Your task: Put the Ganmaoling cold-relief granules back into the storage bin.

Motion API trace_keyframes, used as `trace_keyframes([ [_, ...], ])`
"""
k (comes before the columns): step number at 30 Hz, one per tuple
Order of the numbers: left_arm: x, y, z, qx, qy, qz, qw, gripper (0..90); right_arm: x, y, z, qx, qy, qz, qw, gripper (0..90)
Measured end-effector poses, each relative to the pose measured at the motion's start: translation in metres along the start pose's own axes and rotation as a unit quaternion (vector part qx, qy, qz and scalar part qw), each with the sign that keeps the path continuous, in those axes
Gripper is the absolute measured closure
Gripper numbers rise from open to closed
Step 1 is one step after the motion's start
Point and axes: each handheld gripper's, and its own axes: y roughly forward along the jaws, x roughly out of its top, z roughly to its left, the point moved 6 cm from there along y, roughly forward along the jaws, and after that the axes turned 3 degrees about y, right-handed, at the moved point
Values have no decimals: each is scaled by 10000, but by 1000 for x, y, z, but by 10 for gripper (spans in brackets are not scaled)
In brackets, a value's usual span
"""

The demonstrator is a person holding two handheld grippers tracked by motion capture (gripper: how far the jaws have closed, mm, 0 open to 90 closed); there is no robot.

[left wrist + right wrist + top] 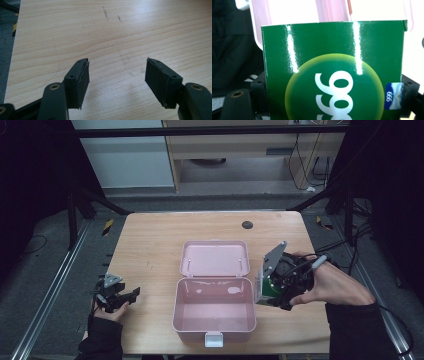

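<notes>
From above, our right tongs (265, 290) hold a green carton (270, 289) just beside the open pink case (214, 307). Our left tongs (117, 80) gape empty over the worktop (125, 30). Close up, the glossy carton looks light, crushable, slippery: we'd pinch its side edges gently.

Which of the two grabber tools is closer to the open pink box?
The right. The right gripper, shut on a green box, is at the right wall of the pink box. The left gripper, open, sits apart near the table's left edge.
</notes>
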Motion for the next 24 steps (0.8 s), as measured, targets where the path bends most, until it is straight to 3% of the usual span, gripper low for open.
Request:
trace_keyframes([
  [15,0,0,0,-11,-4,7,10000,352,43,10,12,110,-210,-20,9997,157],
  [24,0,0,-1,-7,-9,-10,10000,350,56,21,16,191,-284,-2,9994,157],
])
